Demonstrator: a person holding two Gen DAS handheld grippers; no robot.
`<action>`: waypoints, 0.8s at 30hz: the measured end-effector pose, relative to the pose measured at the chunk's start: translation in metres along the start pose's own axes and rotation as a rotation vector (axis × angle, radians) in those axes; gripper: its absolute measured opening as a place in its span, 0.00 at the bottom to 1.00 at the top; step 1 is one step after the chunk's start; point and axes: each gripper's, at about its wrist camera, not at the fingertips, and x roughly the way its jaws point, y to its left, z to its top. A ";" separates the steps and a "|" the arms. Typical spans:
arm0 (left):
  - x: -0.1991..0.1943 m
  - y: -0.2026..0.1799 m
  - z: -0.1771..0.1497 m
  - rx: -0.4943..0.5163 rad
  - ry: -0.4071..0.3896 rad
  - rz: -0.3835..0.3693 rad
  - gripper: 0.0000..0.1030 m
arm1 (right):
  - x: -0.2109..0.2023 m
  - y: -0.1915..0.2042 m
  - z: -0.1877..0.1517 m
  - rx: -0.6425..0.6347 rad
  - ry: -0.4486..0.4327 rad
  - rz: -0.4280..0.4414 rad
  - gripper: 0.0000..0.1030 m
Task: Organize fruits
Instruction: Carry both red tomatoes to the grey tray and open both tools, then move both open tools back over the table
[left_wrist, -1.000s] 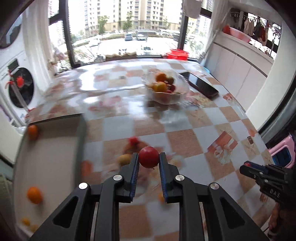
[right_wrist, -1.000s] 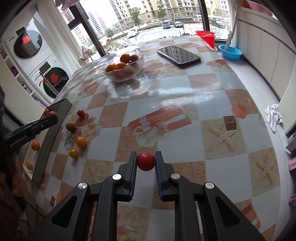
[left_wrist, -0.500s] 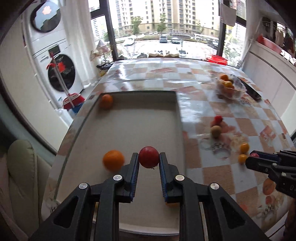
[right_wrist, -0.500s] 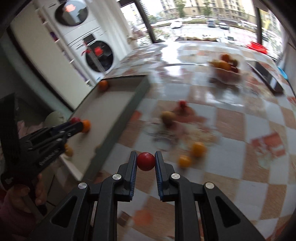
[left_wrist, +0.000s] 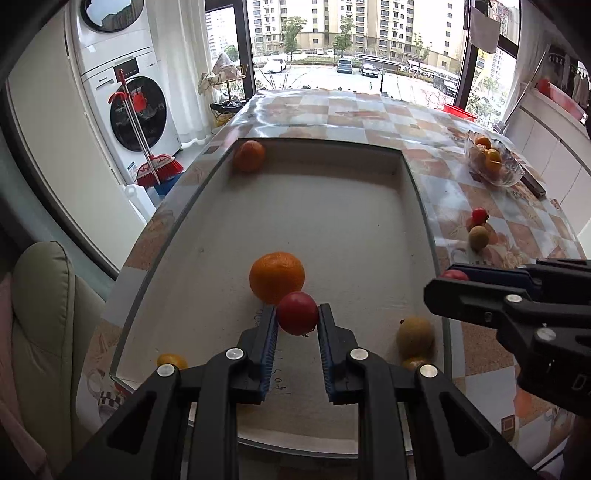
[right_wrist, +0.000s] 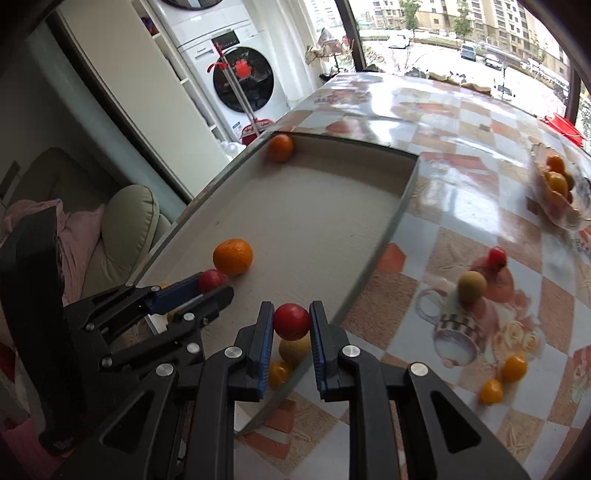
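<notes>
In our left gripper (left_wrist: 297, 318) the jaws are closed on a red tomato (left_wrist: 297, 313), gripped at their tips above the floor of the shallow tray (left_wrist: 415, 192). Just ahead of those jaws, nearly touching the tomato, a large orange (left_wrist: 277, 277) lies on the tray; a second orange (left_wrist: 249, 156) sits far ahead in the tray's far corner. To the right of the left jaws, near the tray's right wall, rests a yellowish fruit (left_wrist: 414, 335).

Our right gripper (right_wrist: 291, 320) likewise has its jaws clamped on another red tomato (right_wrist: 291, 321), held over the tray's near right edge. Right of these jaws, on the bench (right_wrist: 461, 122), lie a small red tomato (right_wrist: 497, 256), a greenish fruit (right_wrist: 472, 286) and two small yellow fruits (right_wrist: 514, 367). Far ahead to the right stands a glass bowl (right_wrist: 565, 218) of fruit.
</notes>
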 end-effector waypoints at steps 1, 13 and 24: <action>0.001 -0.001 -0.001 0.004 0.004 0.001 0.22 | 0.002 0.000 0.000 -0.002 0.004 0.000 0.21; -0.007 -0.011 -0.009 0.035 -0.064 0.086 0.94 | -0.029 -0.019 -0.003 0.045 -0.082 -0.062 1.00; -0.039 -0.082 -0.024 0.202 -0.103 -0.061 0.94 | -0.076 -0.129 -0.080 0.251 -0.036 -0.397 1.00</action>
